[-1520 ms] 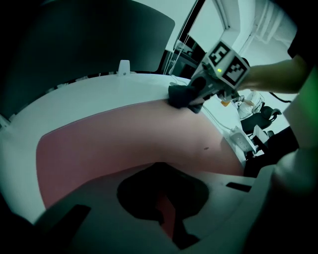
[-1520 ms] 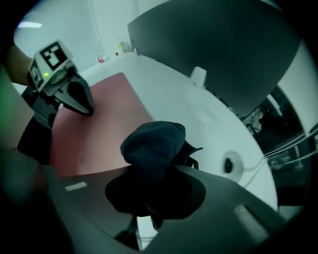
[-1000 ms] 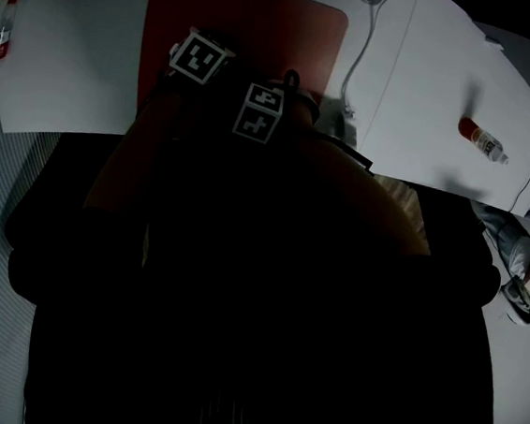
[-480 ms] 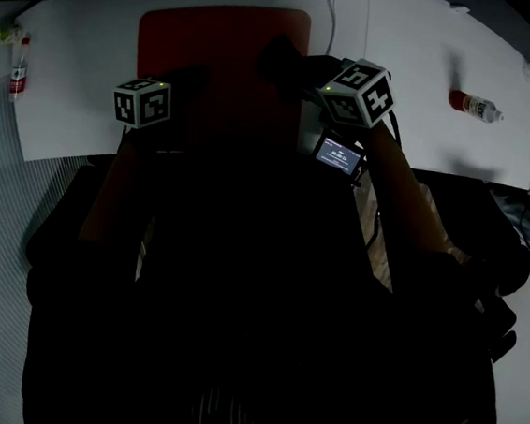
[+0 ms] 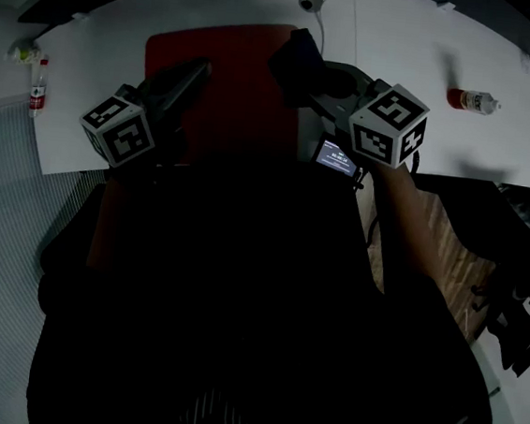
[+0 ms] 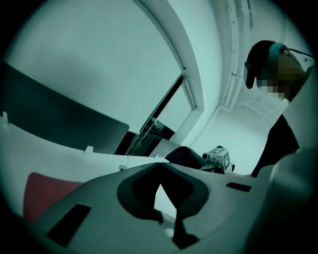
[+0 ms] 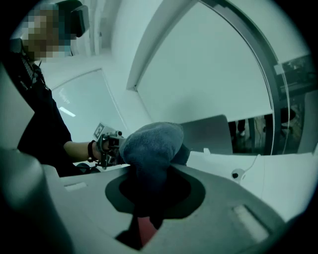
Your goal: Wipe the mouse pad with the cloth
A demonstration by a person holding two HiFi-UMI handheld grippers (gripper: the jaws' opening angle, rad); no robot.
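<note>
My right gripper (image 7: 153, 166) pinches a bunched grey cloth (image 7: 151, 141) over the far right corner of the red pad (image 5: 228, 71). The pad lies beneath the cloth and stretches away to my left. My left gripper (image 5: 180, 77), jaws pressed together on nothing, hovers over the pad's left side, so the right is better placed to wipe. I see nothing between cloth and pad. A cabled device (image 5: 311, 1) sits beyond the pad, and a bottle (image 5: 470, 101) lies well to the right on the white table (image 5: 433, 45).
</note>
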